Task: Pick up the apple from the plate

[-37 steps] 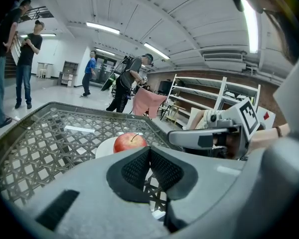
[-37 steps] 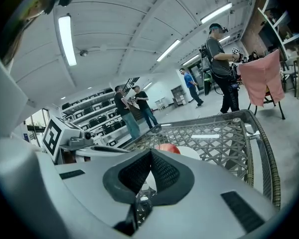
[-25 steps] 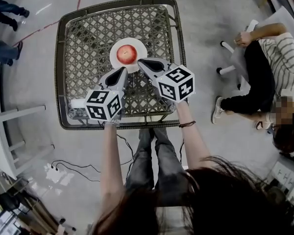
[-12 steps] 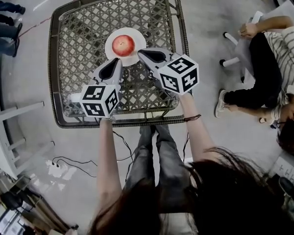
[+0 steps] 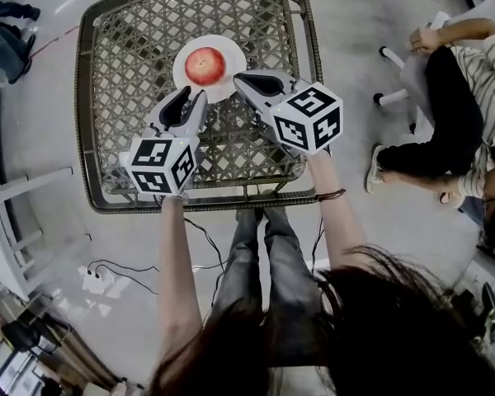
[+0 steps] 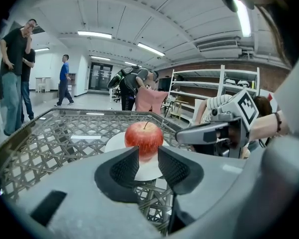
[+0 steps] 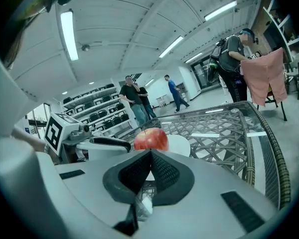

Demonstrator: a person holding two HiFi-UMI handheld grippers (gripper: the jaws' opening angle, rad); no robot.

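a: grey plastic at the left first. the left gripper [image 5: 190, 96] hangs low over the woven table [image 5: 115, 64]. what are its jaws doing?
b: opening. there is a narrow gap between the pads and nothing in it. the apple [image 5: 205, 65] sits just beyond the tips, lined up with that gap.
a: and how does the apple lie?
b: upright in the middle of the white plate [image 5: 233, 56], stem up. neither tool touches it.
a: then the right gripper [image 5: 241, 79]?
b: its tips are near the plate's right edge, jaws pressed together and nothing held. i'd say it is only standing by.
a: so which step is this?
b: the approach, i judge. the left one is readying to grasp, and the pick-up has not yet begun.
a: what does the next move ask for?
b: a much wider gap, since the apple looks broader than the present one. then forward until the pads flank its widest part, close, and lift straight so the round fruit doesn't roll away.
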